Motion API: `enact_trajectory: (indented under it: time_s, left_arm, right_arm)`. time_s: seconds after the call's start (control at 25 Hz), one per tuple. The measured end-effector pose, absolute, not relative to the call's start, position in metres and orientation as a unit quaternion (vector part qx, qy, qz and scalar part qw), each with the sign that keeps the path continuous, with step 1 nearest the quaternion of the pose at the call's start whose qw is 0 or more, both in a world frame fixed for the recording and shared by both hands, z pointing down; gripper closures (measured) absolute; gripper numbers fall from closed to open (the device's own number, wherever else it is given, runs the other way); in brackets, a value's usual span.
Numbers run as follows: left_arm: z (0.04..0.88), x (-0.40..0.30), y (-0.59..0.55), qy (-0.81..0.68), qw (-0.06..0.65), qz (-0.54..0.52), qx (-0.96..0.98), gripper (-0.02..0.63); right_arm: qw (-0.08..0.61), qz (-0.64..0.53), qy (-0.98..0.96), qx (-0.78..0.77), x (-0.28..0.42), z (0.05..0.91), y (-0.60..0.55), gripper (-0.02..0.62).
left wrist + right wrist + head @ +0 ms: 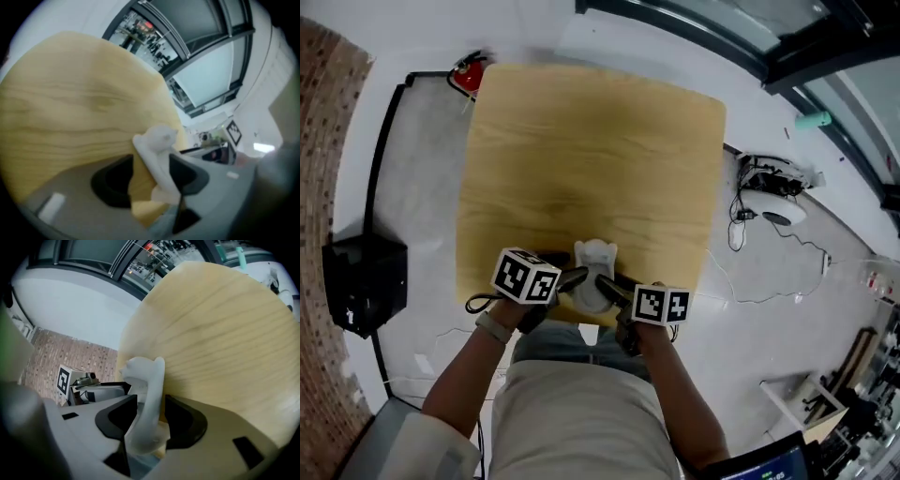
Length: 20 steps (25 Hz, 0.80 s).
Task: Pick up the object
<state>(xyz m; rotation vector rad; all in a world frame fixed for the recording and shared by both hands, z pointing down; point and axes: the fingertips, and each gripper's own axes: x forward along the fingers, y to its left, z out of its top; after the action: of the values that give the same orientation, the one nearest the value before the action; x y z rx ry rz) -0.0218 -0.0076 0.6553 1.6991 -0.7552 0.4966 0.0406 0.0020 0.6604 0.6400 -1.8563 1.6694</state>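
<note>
A small white figurine (pixel 595 270) stands upright at the near edge of the wooden table (pixel 581 141). Both grippers meet at it from the near side. My left gripper (pixel 578 279) has the figurine (pixel 157 154) between its wide jaws: the right pad is next to it, and bare table shows between it and the left pad. My right gripper (pixel 610 283) has narrower jaws, and the figurine (pixel 149 394) fills the gap between both pads. The figurine's base is hidden behind the gripper bodies.
The table's near edge lies just under the grippers, with the person's legs below it. On the floor are a red object (pixel 469 77) at the table's far left corner, a black box (pixel 364 281) on the left, and cables with a white device (pixel 773 202) on the right.
</note>
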Motion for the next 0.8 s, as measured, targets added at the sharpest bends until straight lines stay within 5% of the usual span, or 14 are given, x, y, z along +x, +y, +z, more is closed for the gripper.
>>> enact_trajectory:
  time_s: [0.28,0.48,0.68,0.8]
  left_arm:
    - [0.651,0.014,0.037,-0.220,0.669,0.156,0.692,0.379]
    - [0.660,0.026,0.036,-0.198,0.704,0.059,0.680,0.399]
    - [0.655,0.023,0.029,-0.208,0.684,0.045,0.697,0.400]
    - [0.627,0.017,0.018,-0.217,0.609,0.056,0.761,0.402]
  right_arm:
    - [0.302,0.633,-0.678,0.219,0.054,0.663,0.018,0.414]
    - [0.227,0.709,-0.645,0.175,0.049,0.667,0.024,0.425]
    - [0.178,0.689,-0.679,0.183,0.044,0.660,0.015,0.434]
    - [0.142,0.636,-0.733,0.193,0.039,0.633,0.005,0.443]
